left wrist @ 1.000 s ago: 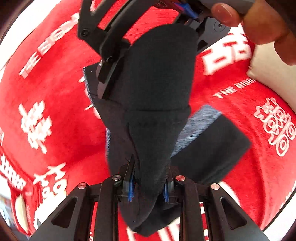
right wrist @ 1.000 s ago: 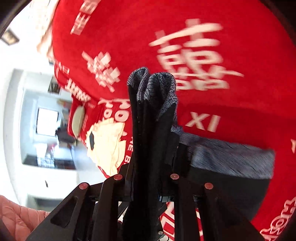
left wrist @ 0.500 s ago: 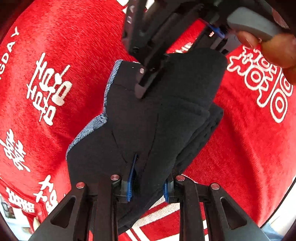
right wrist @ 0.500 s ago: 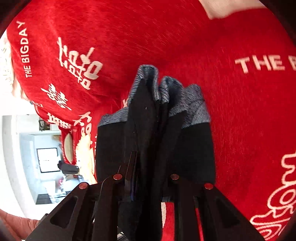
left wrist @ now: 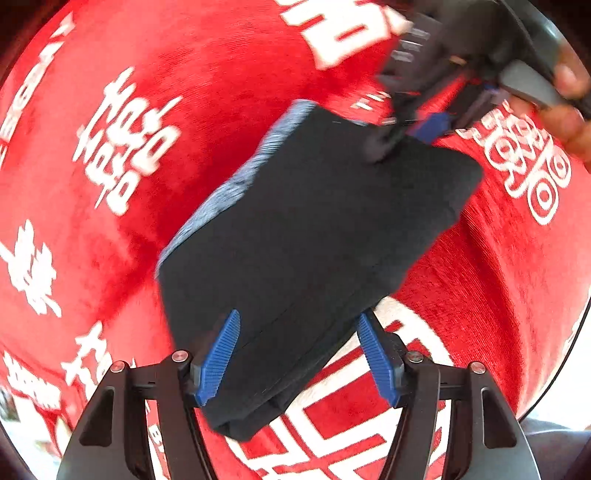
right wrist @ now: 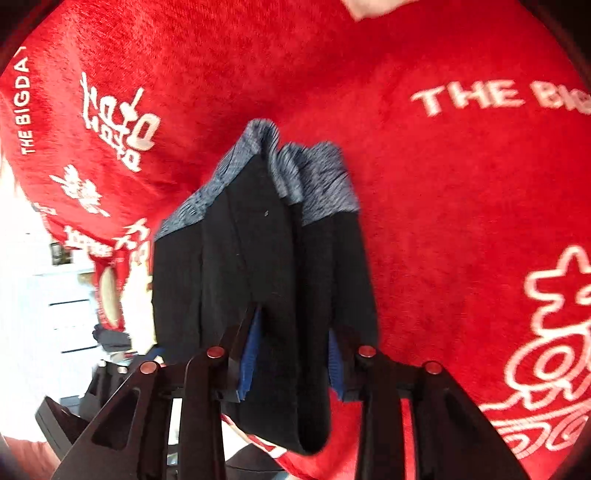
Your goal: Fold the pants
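Note:
The black pants [left wrist: 314, 236] with a grey-blue waistband lie folded into a compact bundle on the red cloth [left wrist: 184, 74]. My left gripper [left wrist: 299, 354] is open, its blue pads [left wrist: 219, 354] spread on either side of the bundle's near end. In the left wrist view my right gripper [left wrist: 417, 125] is at the bundle's far end. In the right wrist view the right gripper [right wrist: 291, 354] has its blue pads apart with the pants [right wrist: 258, 236] standing between them, so it is open around the fabric.
The red cloth [right wrist: 443, 184] with white lettering covers the whole surface. A pale patch [right wrist: 373, 9] shows at its far edge. At the left of the right wrist view the cloth's edge drops to a room with white furniture [right wrist: 62, 295].
Both grippers lowered the bundle onto the red cloth. The left gripper's jaws opened wide and released the pants. The right gripper's jaws also parted.

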Demonstrator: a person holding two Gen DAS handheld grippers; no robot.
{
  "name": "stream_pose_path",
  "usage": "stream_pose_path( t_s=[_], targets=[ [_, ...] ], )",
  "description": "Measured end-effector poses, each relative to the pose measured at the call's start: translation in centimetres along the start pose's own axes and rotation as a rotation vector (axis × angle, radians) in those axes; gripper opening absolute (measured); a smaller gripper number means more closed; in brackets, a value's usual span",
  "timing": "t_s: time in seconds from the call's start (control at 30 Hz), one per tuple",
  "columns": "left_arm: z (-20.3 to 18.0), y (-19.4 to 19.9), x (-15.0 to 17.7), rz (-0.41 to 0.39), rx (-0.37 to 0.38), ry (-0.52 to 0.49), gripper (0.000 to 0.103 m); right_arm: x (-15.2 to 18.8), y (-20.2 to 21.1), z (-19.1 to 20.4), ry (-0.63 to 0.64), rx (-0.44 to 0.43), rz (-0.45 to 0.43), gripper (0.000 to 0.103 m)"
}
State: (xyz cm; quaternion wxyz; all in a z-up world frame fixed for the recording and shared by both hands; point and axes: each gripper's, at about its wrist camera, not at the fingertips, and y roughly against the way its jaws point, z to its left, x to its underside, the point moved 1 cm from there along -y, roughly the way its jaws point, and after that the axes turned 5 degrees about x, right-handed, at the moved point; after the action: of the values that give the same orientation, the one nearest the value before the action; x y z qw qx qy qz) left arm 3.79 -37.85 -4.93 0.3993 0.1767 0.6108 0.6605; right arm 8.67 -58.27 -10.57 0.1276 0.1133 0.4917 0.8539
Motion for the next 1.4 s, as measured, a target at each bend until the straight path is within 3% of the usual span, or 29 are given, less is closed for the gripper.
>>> stream_pose_path(
  t_s=[0.07,0.23,0.37,0.43,0.5,0.57,0.63,0.7,0.73,0.77,0.83,0.97,1.23,1.33,1.4],
  targets=[
    [1.7,0.7,0.2,-0.015,0.02,0.074,0.067,-0.4,1.2,0.8,0.039,0.052,-0.044,0.038],
    [4.6,1.3,0.2,-0.044,0.068,0.196,0.067,-2.4,2.6,3.2,0.093,0.074,-0.103,0.038],
    [4.3,2.2,0.2,-0.07,0.141,0.129,0.067,-2.2,1.8,5.4,0.16,0.095,-0.065,0.038],
    [3.4,2.5,0.6,-0.073,0.134,0.075,0.067,-1.5,1.4,6.1,0.19,0.149,-0.055,0.038],
    [3.6,2.4,0.9,-0.068,0.138,0.087,0.067,-0.7,1.6,5.6,0.18,0.181,-0.05,0.043],
    [4.6,2.3,1.2,-0.067,0.143,0.142,0.067,0.0,1.2,4.6,0.132,0.116,-0.011,0.052],
    [6.0,1.7,1.4,-0.06,0.136,0.208,0.067,0.7,0.9,3.8,0.127,0.087,0.021,0.052],
    [8.1,0.3,1.2,-0.042,0.13,0.292,0.067,0.9,0.3,3.5,0.157,0.057,0.042,0.041],
    [8.9,-0.3,1.1,-0.037,0.13,0.324,0.067,0.9,0.1,3.7,0.17,0.038,0.052,0.023],
    [9.8,-1.1,1.1,-0.028,0.129,0.362,0.067,0.8,-0.1,3.8,0.181,0.044,0.06,0.015],
    [11.3,-2.7,1.2,-0.003,0.134,0.427,0.067,0.6,0.2,4.2,0.212,0.034,0.065,0.011],
    [11.1,-4.7,1.6,0.037,0.183,0.47,0.067,2.0,0.9,4.6,0.29,0.081,0.083,0.009],
    [5.0,-5.6,0.9,0.032,0.25,0.338,0.067,4.8,-0.9,1.6,0.244,0.142,0.139,0.009],
    [5.0,-5.8,0.7,0.029,0.258,0.358,0.067,4.7,-0.3,1.4,0.21,0.166,0.123,0.01],
    [5.6,-5.9,0.5,0.033,0.276,0.388,0.067,3.8,1.2,1.4,0.177,0.176,0.065,0.011]
  ],
)
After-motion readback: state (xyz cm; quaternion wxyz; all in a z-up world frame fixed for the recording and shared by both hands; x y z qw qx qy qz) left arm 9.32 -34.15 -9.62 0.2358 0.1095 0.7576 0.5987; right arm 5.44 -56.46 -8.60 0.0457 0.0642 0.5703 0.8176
